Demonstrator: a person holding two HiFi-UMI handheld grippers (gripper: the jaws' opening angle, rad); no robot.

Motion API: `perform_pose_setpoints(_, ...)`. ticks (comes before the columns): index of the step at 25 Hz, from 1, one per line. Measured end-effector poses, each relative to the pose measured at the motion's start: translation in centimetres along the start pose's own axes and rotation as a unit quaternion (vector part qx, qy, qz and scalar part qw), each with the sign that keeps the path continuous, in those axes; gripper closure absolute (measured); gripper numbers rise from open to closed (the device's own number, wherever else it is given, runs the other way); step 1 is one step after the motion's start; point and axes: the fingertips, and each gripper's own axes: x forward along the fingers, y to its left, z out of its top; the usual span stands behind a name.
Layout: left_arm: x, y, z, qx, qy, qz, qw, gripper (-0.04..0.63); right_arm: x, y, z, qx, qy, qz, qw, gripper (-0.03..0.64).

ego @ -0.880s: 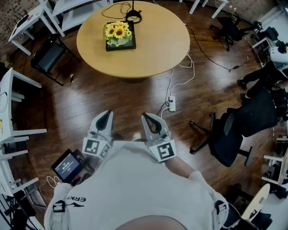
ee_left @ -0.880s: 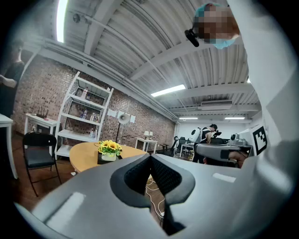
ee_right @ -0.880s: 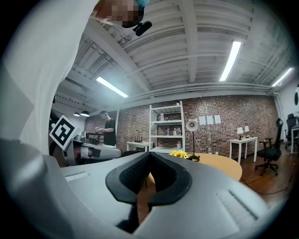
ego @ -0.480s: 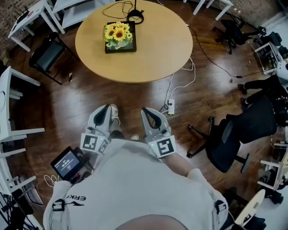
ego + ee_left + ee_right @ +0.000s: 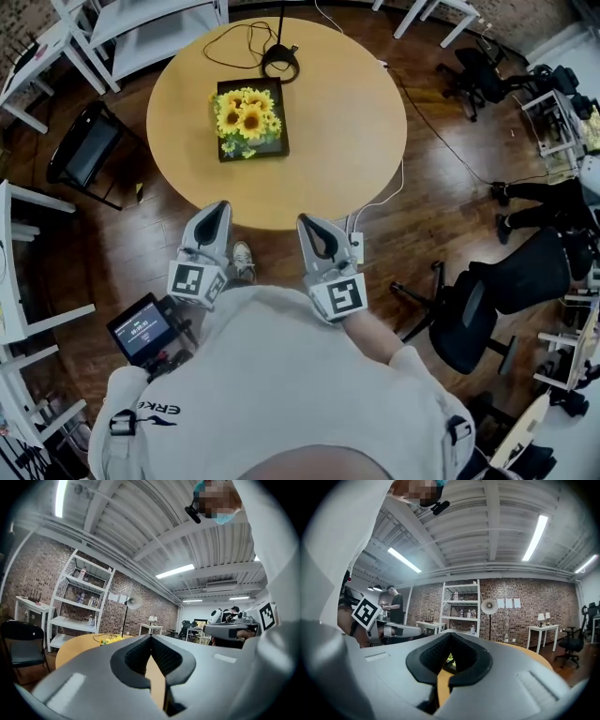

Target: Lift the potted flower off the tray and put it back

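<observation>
Two units clenched, empty: left hand-held gripper [image 5: 217, 208], right hand-held gripper [image 5: 306, 223], level near worktop [image 5: 347, 112] edge, potted flower [image 5: 247, 120] on tray [image 5: 270, 87], well apart.

The potted flower [image 5: 247, 120] hides its own pot and much of the tray [image 5: 281, 101].

Premises: an open-plan lab or studio office. Grounds:
- Exposed brick wall [image 5: 520, 606].
- Ribbed metal ceiling [image 5: 497, 522] with strip lights [image 5: 536, 536].
- White metal shelving [image 5: 461, 606] at the far wall, and a white desk [image 5: 541, 629].
- Black swivel chair [image 5: 473, 319] at right.
- Round wooden table [image 5: 347, 122] on a dark plank floor [image 5: 141, 244].
- Power strip [image 5: 357, 246] lying on that floor.
</observation>
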Motion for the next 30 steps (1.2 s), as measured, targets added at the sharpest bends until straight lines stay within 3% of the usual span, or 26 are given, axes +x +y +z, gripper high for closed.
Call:
perform_pose_setpoints(7, 8.3, 5.7, 2.2, 0.011, 0.009, -0.042, 0.9990, 0.595, 9.7, -4.4, 2.0, -0.007, -0.010, -0.039, 0.999, 0.603)
perform_pose_setpoints(17, 12.4, 8.5, 0.9, 0.011, 0.026, -0.002, 0.9996, 0.595, 13.6, -9.0, -1.1, 0.005, 0.023, -0.013, 1.000, 0.603)
perform_pose_setpoints(22, 13.5, 10.1, -1.8, 0.024, 0.052, 0.014, 0.9982, 0.595, 15.7, -10.6, -4.1, 0.003, 0.050, 0.015, 0.999, 0.603)
perform_pose_setpoints(27, 14.5, 12.3, -6.7, 0.040, 0.107, 0.010, 0.9935, 0.595, 18.4, -11.4, -9.3, 0.006, 0.106, 0.057, 0.993, 0.597)
perform_pose_setpoints(30, 14.8, 14.5, -9.8, 0.057, 0.151, -0.005, 0.9869, 0.595, 20.2, -11.1, -12.0, 0.004, 0.131, 0.086, 0.988, 0.524)
